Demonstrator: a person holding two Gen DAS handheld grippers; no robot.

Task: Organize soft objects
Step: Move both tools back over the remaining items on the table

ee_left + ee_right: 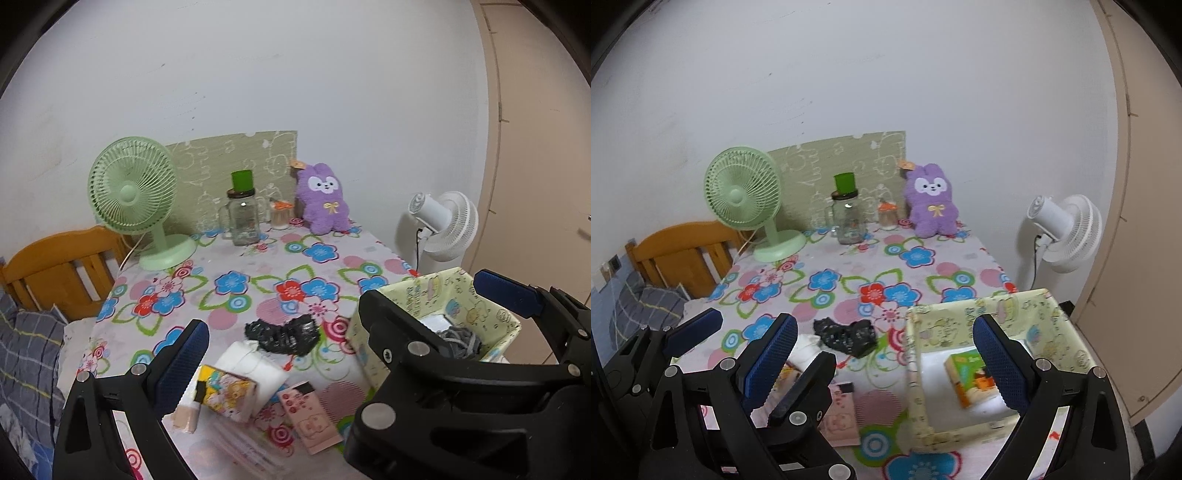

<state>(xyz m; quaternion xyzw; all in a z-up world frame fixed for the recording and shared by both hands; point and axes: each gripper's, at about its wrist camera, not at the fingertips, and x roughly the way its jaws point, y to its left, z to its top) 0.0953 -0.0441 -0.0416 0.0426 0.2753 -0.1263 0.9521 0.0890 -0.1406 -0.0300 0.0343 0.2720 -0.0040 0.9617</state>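
while no writing reads clearly, both tongs [280,354] [886,350] gape apart, empty, beside the box [979,310].

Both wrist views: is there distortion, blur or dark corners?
Left wrist view: fisheye bends the door frame, dark corners, the pink card near the lens looks soft. Right wrist view: same curved edges and dark corners; the purple plush is sharp.

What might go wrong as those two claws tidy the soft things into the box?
The black crumpled bag lies against the white pad, so a grab may drag both. The box sits near the table edge; a nudge might push it off. The two grippers, left and right, are close together and could collide.
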